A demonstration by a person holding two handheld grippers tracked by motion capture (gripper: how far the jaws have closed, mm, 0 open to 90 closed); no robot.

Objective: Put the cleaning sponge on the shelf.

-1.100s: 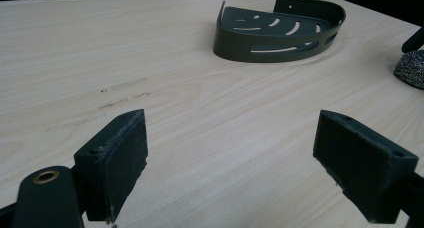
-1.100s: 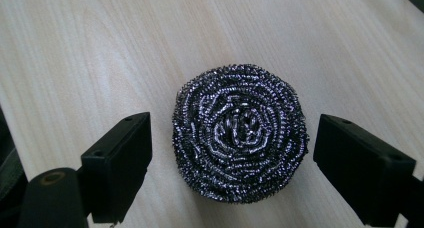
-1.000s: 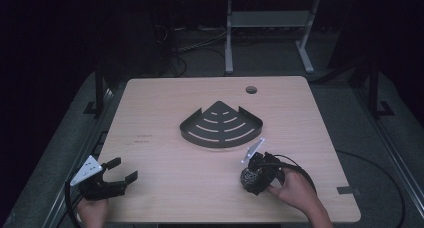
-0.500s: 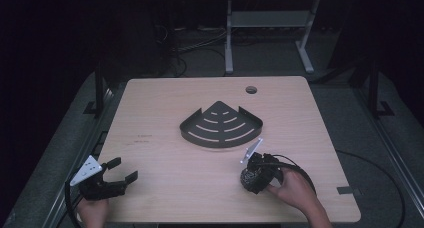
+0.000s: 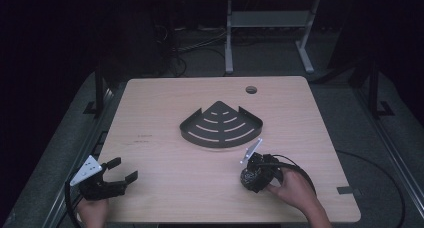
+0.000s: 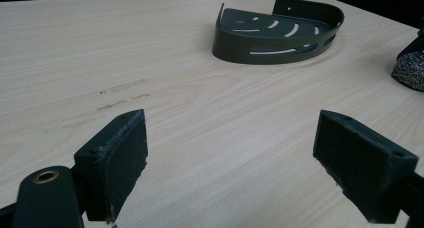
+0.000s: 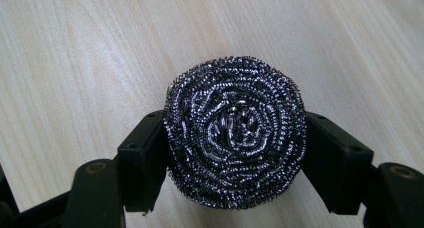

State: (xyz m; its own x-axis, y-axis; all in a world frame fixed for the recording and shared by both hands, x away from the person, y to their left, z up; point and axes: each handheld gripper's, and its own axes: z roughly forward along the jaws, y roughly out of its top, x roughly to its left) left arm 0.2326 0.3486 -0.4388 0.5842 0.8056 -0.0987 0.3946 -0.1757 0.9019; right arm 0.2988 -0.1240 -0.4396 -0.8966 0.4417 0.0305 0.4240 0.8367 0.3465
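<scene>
My right gripper (image 7: 235,153), jaws just closing, clamps the steel-wool scourer (image 7: 235,133) at lower right of the high view; next I judge lifting it toward the dark corner rack (image 5: 221,125) at centre.

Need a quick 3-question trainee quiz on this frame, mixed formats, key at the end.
1. True or false: the right gripper is shut on the steel scourer.
2. Multiple choice: where is the black corner shelf? A) between the left jaws B) near the middle of the table, touched by neither gripper C) on top of the scourer
3. Fill in: the left gripper, at the table's near left corner, has its jaws ____ with nothing between them.

Key:
1. True; the jaws have just been closing, and both pads press on the scourer's sides.
2. B
3. open
</scene>
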